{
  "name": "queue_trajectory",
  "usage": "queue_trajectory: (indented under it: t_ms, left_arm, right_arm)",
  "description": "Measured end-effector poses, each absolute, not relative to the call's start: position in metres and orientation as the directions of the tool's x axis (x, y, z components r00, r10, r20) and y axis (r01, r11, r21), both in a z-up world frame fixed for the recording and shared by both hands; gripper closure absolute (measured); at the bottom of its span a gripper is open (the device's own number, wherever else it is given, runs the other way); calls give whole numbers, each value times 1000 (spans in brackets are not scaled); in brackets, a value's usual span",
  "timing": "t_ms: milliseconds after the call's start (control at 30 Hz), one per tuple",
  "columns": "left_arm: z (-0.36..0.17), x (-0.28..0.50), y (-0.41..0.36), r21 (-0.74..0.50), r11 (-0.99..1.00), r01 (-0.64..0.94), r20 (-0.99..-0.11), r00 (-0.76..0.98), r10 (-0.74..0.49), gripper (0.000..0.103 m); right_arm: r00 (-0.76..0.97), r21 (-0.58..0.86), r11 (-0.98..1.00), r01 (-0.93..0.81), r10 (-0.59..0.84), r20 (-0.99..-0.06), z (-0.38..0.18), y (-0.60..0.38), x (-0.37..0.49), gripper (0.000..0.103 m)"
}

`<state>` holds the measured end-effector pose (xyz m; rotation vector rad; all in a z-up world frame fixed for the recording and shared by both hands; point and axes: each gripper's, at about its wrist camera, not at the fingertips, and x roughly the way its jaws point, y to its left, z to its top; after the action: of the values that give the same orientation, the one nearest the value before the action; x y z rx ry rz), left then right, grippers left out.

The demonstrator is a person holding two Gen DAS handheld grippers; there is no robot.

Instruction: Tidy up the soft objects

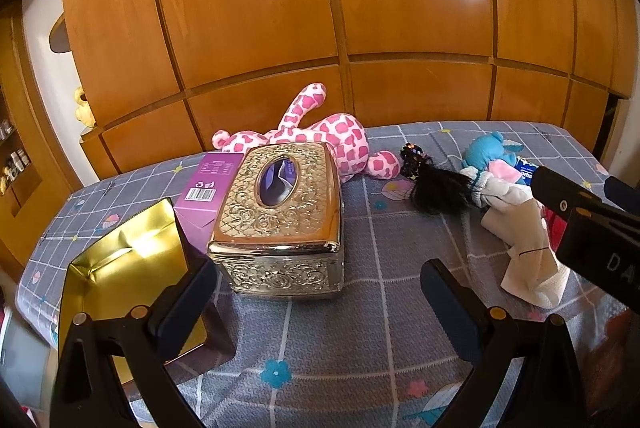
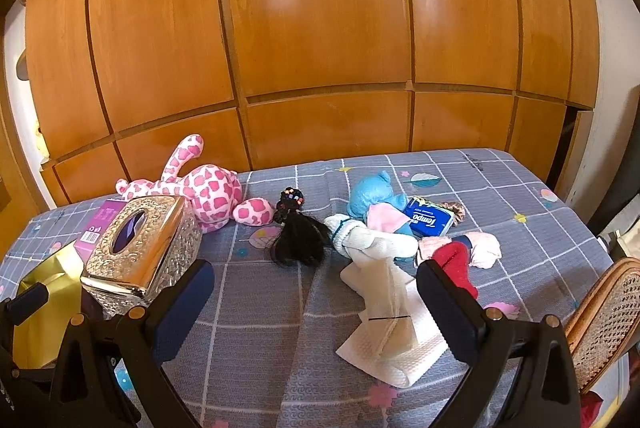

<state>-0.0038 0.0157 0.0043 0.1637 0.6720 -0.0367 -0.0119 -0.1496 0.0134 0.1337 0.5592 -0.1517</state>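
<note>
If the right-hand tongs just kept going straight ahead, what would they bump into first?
Most likely the white cloth lying on the bed between the open right tongs. Beyond it are the black hairpiece and blue plush toy, though depth is hard to judge.

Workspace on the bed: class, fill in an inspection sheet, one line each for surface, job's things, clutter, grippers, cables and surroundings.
Surface: grey checked bedsheet, patterned, lightly wrinkled.
Job's things: pink spotted plush at the back left; blue plush; white socks lying over a paper towel; red fabric item; black hairpiece.
Clutter: ornate tissue box; purple carton behind it; gold tin; blue tissue pack.
Grippers: left hand-held gripper open, empty; right hand-held gripper open, empty.
Cables: nothing seen.
Surroundings: wooden wardrobe behind; cane chair at right.
</note>
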Motion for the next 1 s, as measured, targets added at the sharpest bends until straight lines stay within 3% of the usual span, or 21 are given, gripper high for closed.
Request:
queue_trajectory:
  t_ms: [367,600,1000]
  left_arm:
    - [4,-6,11,136,984,119,-624,781,-9,1]
    - [3,-8,7,44,970,241,-638,753,-158,0]
    - [-11,9,-22,3,929,370,-706,659,-260,1]
  right_arm:
    - [835,92,974,209,-129,-535,13,-162,-15,0]
    - [820,75,960,269,-187,-541,14,-187,-13,0]
    - [755,44,920,390,-292,-588,8,-244,-12,0]
